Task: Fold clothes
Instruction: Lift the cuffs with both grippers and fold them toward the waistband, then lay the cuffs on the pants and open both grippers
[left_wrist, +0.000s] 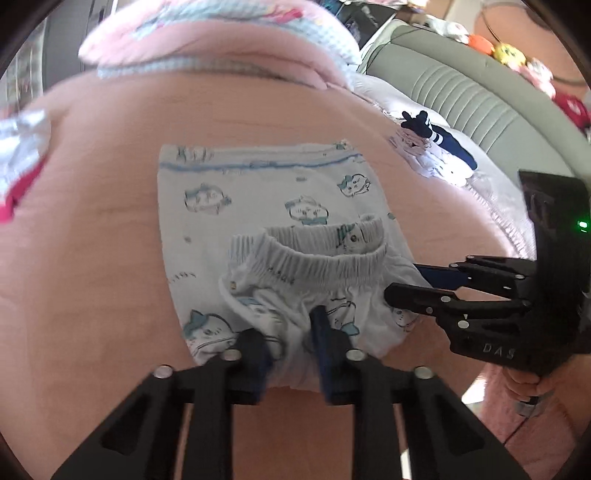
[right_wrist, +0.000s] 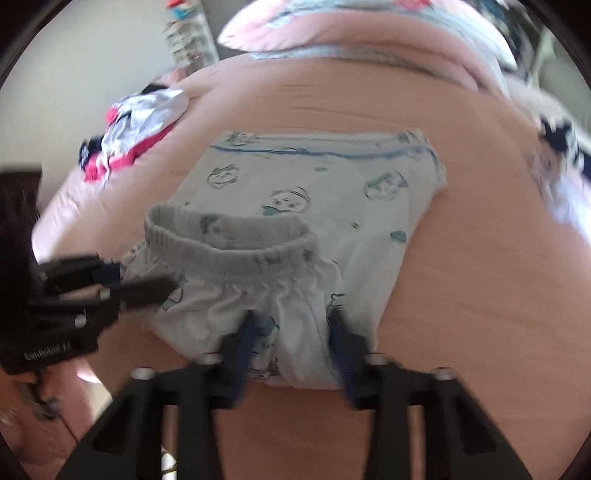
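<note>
The shorts (left_wrist: 280, 236) lie on the pink bed (left_wrist: 92, 229), waistband (left_wrist: 306, 258) doubled over toward the near edge. The left gripper (left_wrist: 291, 332) stands spread, its fingers straddling the near fold of the shorts, with cloth between them but not pinched. The right gripper (right_wrist: 295, 332) is spread the same way at the near fold, on the waistband's other side. I judge the risk is a shallow bite: closing on one layer only would let the under layer drag and bunch. An uneven lift would skew the waistband. Blur hides how deep the fingers sit.
</note>
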